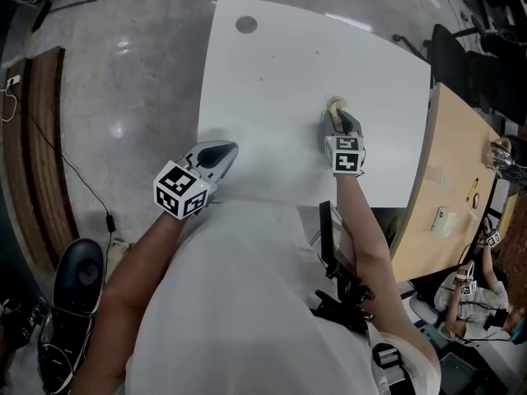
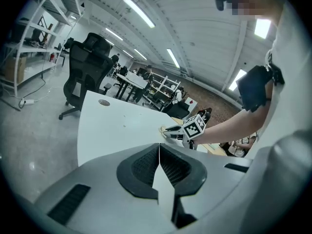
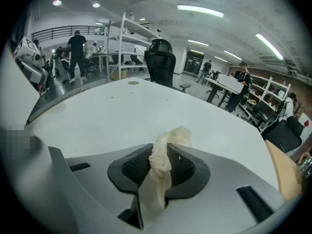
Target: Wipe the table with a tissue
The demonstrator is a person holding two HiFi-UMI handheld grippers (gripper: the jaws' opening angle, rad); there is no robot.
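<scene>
A crumpled cream tissue (image 3: 163,152) is pinched between the jaws of my right gripper (image 3: 163,165), its free end poking out ahead of the tips. In the head view the right gripper (image 1: 339,120) points down at the white table (image 1: 288,81) right of centre, with the tissue (image 1: 334,104) against the tabletop. From the left gripper view the same tissue (image 2: 163,129) shows at the tip of the right gripper (image 2: 176,131). My left gripper (image 1: 216,155) hovers at the table's near left edge, jaws closed together and empty (image 2: 159,152).
A round grey cable cap (image 1: 246,25) sits at the table's far left corner. A wooden desk (image 1: 461,163) adjoins the table on the right. A black office chair (image 2: 87,67) stands on the floor beyond the table's far end. Another person (image 1: 473,299) is at lower right.
</scene>
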